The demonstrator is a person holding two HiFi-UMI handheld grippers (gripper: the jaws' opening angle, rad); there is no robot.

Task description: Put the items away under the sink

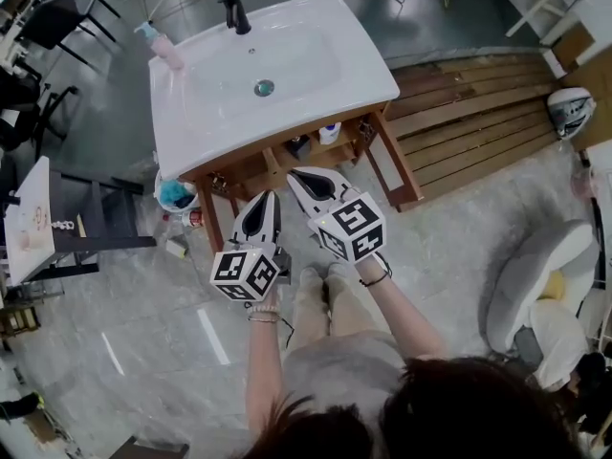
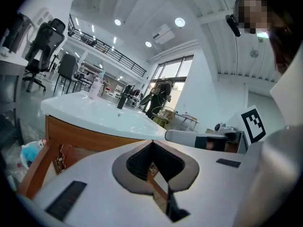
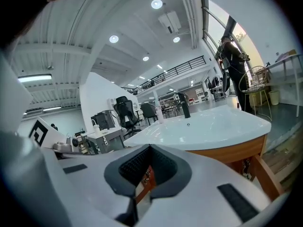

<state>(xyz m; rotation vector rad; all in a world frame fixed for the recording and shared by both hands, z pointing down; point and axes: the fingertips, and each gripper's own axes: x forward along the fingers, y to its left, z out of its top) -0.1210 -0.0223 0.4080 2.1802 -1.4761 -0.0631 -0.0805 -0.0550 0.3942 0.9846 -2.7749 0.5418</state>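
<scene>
The left gripper [image 1: 269, 197] and right gripper [image 1: 297, 177] are held up before the sink [image 1: 196, 127], jaws pressed together on nothing. A white bottle [image 1: 330, 133] sits on the shelf [image 1: 277, 163] underneath. A blue bundle [image 1: 176, 194] and red can [image 1: 194, 218] lie on the floor beyond the wooden leg [image 1: 212, 226]. A pink soap bottle [image 1: 164, 48] stands on top.

Our white moulded-plastic left gripper [image 1: 267, 197] and right gripper [image 1: 296, 174] each carry a black teardrop inlay just behind the jaws. Further back sits a cube of black-and-white square markers [image 1: 245, 273]. Dark ribbed pads [image 2: 137, 162] with a grey rim line the jaws' notch. We wear a pale beaded bracelet [image 1: 263, 316], a dark wristband [image 1: 379, 277], a light grey top [image 1: 349, 371] and beige trousers [image 1: 325, 309].
</scene>
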